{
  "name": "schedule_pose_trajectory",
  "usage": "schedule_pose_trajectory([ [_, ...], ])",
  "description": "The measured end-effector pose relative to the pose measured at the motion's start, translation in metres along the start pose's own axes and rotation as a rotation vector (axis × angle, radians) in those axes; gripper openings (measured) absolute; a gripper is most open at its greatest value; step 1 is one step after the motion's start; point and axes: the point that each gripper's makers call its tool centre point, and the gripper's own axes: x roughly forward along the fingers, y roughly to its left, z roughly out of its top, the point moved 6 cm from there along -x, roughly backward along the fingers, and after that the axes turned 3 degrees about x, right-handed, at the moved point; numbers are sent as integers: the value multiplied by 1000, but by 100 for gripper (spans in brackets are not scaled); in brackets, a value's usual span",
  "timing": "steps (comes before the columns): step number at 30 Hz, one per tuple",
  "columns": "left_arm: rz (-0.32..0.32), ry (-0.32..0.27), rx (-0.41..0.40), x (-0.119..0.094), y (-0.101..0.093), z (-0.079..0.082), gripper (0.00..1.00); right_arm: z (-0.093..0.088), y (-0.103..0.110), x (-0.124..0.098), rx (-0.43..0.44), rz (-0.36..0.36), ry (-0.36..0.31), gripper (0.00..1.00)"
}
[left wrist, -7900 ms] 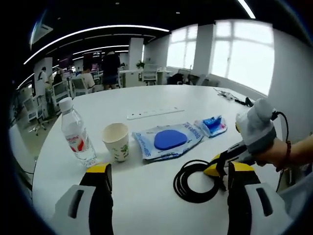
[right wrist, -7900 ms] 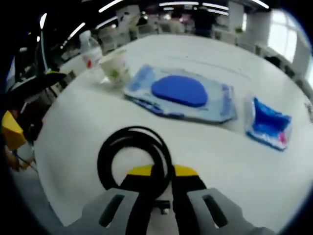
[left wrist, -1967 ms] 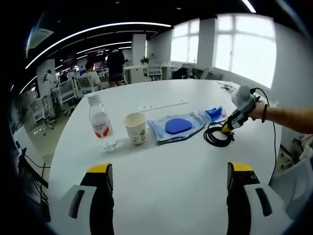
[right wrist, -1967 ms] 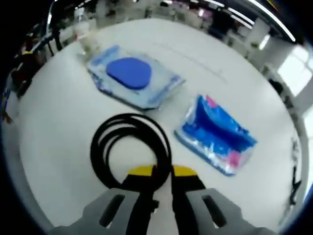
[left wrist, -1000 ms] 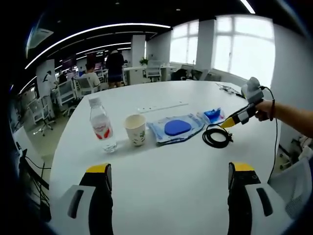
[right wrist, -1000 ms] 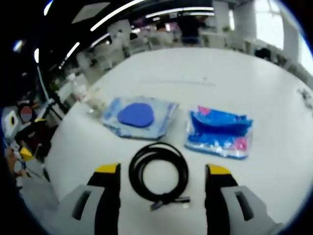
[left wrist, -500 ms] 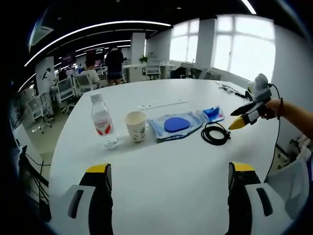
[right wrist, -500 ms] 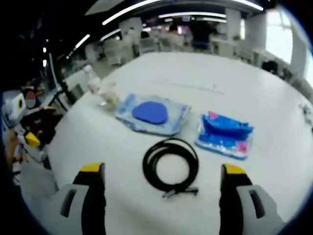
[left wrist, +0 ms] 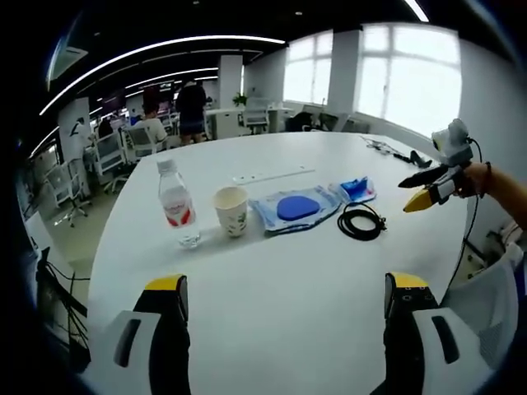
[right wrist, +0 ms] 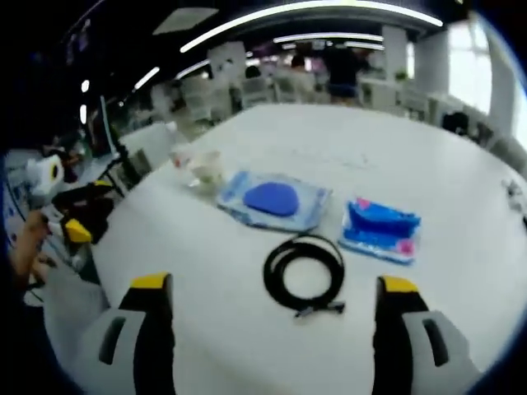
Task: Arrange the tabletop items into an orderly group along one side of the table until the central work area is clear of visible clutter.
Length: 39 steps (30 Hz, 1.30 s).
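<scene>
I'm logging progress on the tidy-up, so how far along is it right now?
Mostly done: the bottle, paper cup, blue pouch, small blue packet and coiled cable sit in a row. Nothing is in hand; the left gripper and right gripper are open. A white strip lies behind the row.

Left gripper [left wrist: 284,329]: two grey jaws with yellow tips and a dark slot in each. Right gripper [right wrist: 276,333]: same build; seen from the left gripper view, yellow-tipped, black cable trailing, a dark band on the wrist [left wrist: 487,169].
</scene>
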Motion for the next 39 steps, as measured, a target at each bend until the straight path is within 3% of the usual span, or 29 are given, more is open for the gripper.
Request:
schedule_pose_trajectory([
  [9, -10, 1, 22, -13, -5, 1, 100, 0, 21, -29, -43, 22, -58, 100],
  [16, -33, -32, 3, -24, -5, 2, 100, -5, 25, -45, -51, 19, -82, 100],
  [25, -24, -22, 15, -35, -9, -3, 100, -22, 35, -66, -96, 13, -105, 100],
  [29, -22, -50, -6, -41, -9, -2, 100, -31, 42, -75, -127, 3, -116, 100],
  [39, 2, -47, -10, -56, -10, -10, 99, -53, 52, -85, -67, 0, -140, 100],
])
